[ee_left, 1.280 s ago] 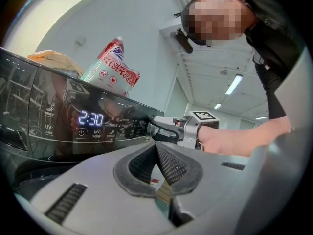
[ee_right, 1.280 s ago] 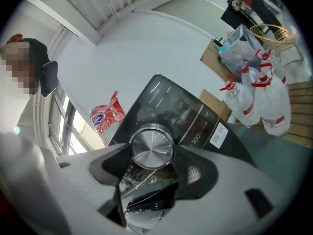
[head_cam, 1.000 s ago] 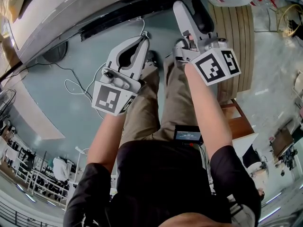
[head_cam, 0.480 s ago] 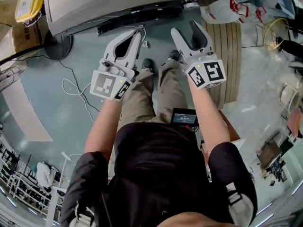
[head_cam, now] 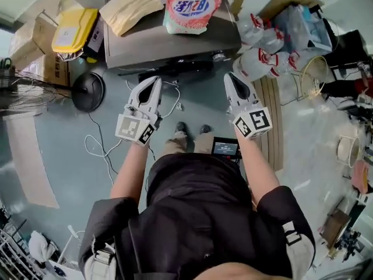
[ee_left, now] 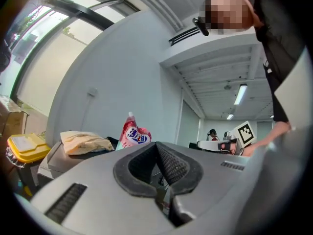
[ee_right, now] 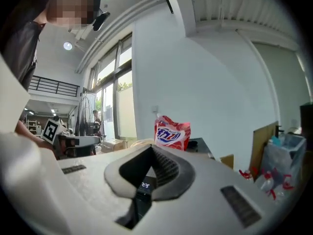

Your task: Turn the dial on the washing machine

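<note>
Head view: left gripper (head_cam: 155, 81) and right gripper (head_cam: 229, 77) closed, empty; pink detergent pouch (head_cam: 192, 7) atop washing machine (head_cam: 154, 44).

Dial of washing machine (head_cam: 175, 44) seemingly hidden.

Left claw (head_cam: 155, 80): I see a pale grey moulded shell, slotted vents on top, and dark ribbed pads (ee_left: 171, 163) lining the jaws.
Right claw (head_cam: 231, 76): same grey shell and dark ribbed lining; its jaws are closing to a meet with nothing between them.
Left marker cube (head_cam: 133, 128), right marker cube (head_cam: 253, 123): white faces with black square codes.
Shirt (head_cam: 198, 214): black, short sleeves.
Trousers (head_cam: 175, 147): khaki.
Shoes (head_cam: 182, 127): dark.
Waist unit (head_cam: 225, 149): I make out a small black box with a lit screen.
Shoulder straps (head_cam: 291, 238): pale grey webbing with buckles.
</note>
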`<state>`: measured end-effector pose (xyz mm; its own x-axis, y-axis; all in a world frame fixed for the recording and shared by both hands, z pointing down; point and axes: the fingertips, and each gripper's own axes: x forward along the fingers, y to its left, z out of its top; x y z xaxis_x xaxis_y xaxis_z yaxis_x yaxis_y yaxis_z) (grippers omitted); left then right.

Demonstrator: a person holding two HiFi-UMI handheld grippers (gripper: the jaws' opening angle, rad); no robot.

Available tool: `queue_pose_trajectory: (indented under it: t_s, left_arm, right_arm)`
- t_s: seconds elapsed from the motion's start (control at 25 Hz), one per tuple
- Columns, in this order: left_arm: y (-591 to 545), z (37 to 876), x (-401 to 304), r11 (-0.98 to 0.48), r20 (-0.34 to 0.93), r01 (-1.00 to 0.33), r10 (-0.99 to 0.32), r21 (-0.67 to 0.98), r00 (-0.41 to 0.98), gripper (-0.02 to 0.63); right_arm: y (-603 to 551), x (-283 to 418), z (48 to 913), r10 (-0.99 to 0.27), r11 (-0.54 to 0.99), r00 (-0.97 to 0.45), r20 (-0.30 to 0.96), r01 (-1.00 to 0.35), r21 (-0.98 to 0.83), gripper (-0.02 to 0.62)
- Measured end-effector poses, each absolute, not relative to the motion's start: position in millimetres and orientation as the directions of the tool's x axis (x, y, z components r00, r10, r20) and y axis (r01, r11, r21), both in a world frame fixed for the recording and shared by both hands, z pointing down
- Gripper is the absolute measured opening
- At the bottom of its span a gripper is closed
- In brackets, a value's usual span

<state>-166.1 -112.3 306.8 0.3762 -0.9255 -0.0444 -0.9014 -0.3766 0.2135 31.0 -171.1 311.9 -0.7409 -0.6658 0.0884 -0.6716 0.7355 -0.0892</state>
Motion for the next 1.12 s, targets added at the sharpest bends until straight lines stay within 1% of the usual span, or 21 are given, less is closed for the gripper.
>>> queue_pose_trajectory:
  t_s: [0.12, 0.32, 0.4, 0.48, 0.6, 0.72, 0.84, 0.96, 1.12]
  left_arm:
    - [-93, 289, -167, -0.345, -0.052, -0.915, -0.938, 0.21, 0.342, -0.005]
    - [-57, 260, -161, -0.284, -0.07, -0.945, -0.958, 0.162, 0.276, -0.005]
    - [-46, 248, -157, -0.245, -0.084, -0.957, -0.969, 0.154, 0.234, -0.005]
    - [-29, 242, -150, -0.21, -0.091, -0.962, -0.976, 0.174, 0.196, -0.005]
    - [6, 244, -138, -0.158, -0.066, -0.966, -0.987, 0.206, 0.147, -0.005]
    - [40, 242, -117, -0.14, -0.037, -0.975, -0.99, 0.173, 0.136, -0.005]
    - [74, 240, -94, -0.136, -0.02, -0.982, -0.991, 0.129, 0.134, -0.005]
    - [106, 241, -82, -0.115, -0.011, -0.984, -0.993, 0.139, 0.115, -0.005]
    - [138, 234, -80, -0.108, -0.017, -0.983, -0.994, 0.151, 0.106, -0.005]
  right_arm:
    - [-158, 44, 290, -0.696, 0.711, -0.716, 0.058, -0.698, -0.082, 0.002]
    - [-135, 65, 273, -0.708, 0.703, -0.704, 0.059, -0.71, -0.039, 0.003]
    - [-130, 74, 265, -0.687, 0.723, -0.725, 0.038, -0.688, -0.054, 0.003]
    - [-117, 85, 258, -0.654, 0.755, -0.756, 0.021, -0.655, -0.03, 0.003]
    - [-90, 105, 253, -0.606, 0.795, -0.795, 0.017, -0.606, 0.001, 0.003]
    - [-68, 126, 250, -0.581, 0.813, -0.814, 0.002, -0.58, -0.043, 0.003]
    - [-45, 144, 252, -0.584, 0.809, -0.811, -0.023, -0.581, -0.088, 0.003]
    - [-17, 155, 258, -0.587, 0.806, -0.809, -0.035, -0.579, -0.124, 0.003]
    - [13, 158, 259, -0.562, 0.824, -0.826, -0.044, -0.554, -0.122, 0.003]
